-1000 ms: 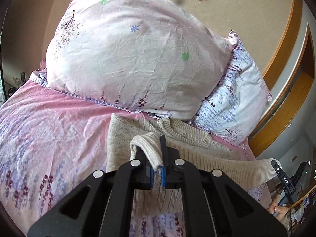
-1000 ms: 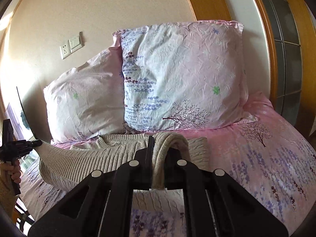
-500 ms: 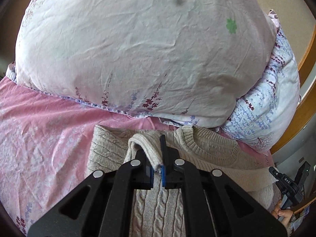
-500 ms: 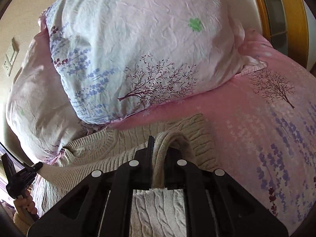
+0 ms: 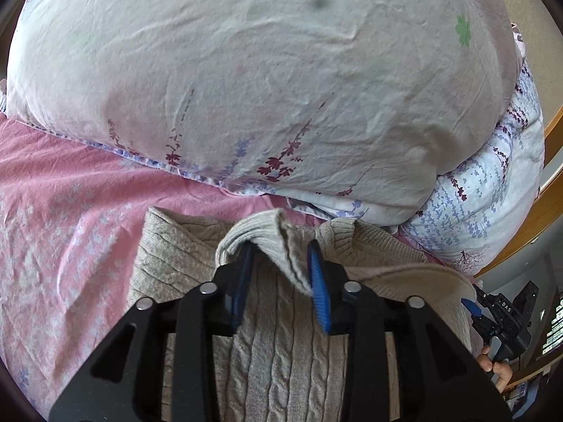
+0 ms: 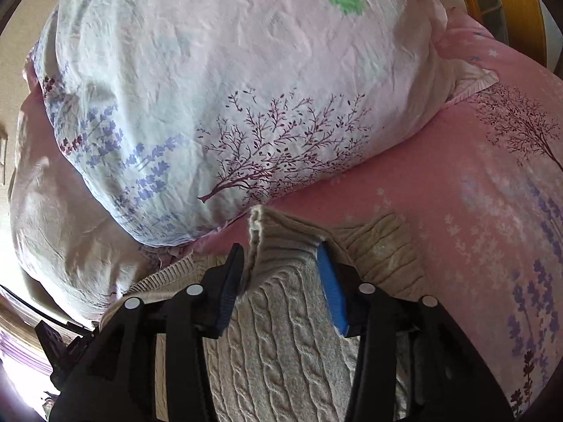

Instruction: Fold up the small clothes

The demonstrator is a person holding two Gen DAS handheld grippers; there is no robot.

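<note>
Both claws have just been opening, each with a fold of the sweater's [image 5: 288,358] hem loose between its pads: the left claw [image 5: 281,274] on the left corner, the right claw [image 6: 281,277] on the right. Neither clamps the knit now. Sweater lies on the pink bedspread [image 5: 63,218], folded up toward the collar [image 5: 337,228], far edge just short of the pillows [image 5: 264,70]. Its long axis now runs left to right between the claws, so each probably backs off toward the near side.
</note>
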